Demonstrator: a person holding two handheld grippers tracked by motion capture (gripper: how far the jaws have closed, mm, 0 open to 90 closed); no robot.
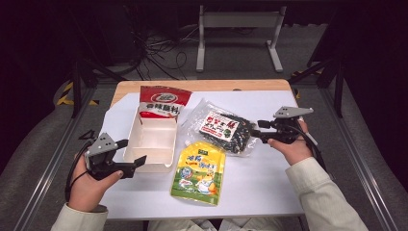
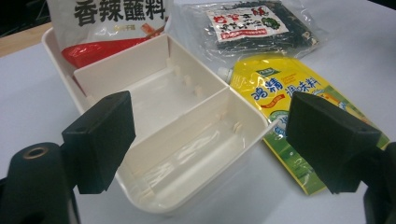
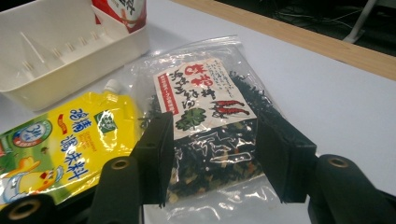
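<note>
A white divided box (image 1: 150,166) lies left of centre, both compartments bare (image 2: 187,191). A red and white pouch (image 1: 162,102) leans on the box's far end (image 2: 112,28). Right of the box lies a clear bag of dark dried flakes (image 1: 222,127), and in front of that a yellow spout pouch (image 1: 199,172). My left gripper (image 1: 132,152) is open, its jaws wide apart at the box's near left corner (image 2: 212,140). My right gripper (image 1: 256,131) is open at the clear bag's right end, one jaw on each side of the bag's dark contents (image 3: 215,158) without pinching them.
A white sheet (image 1: 269,187) covers the wooden table (image 1: 202,85), whose far edge is bare wood. Metal rails run along both sides on the floor. A grey frame (image 1: 238,21) and loose cables stand beyond the table. The sheet's right and near parts are bare.
</note>
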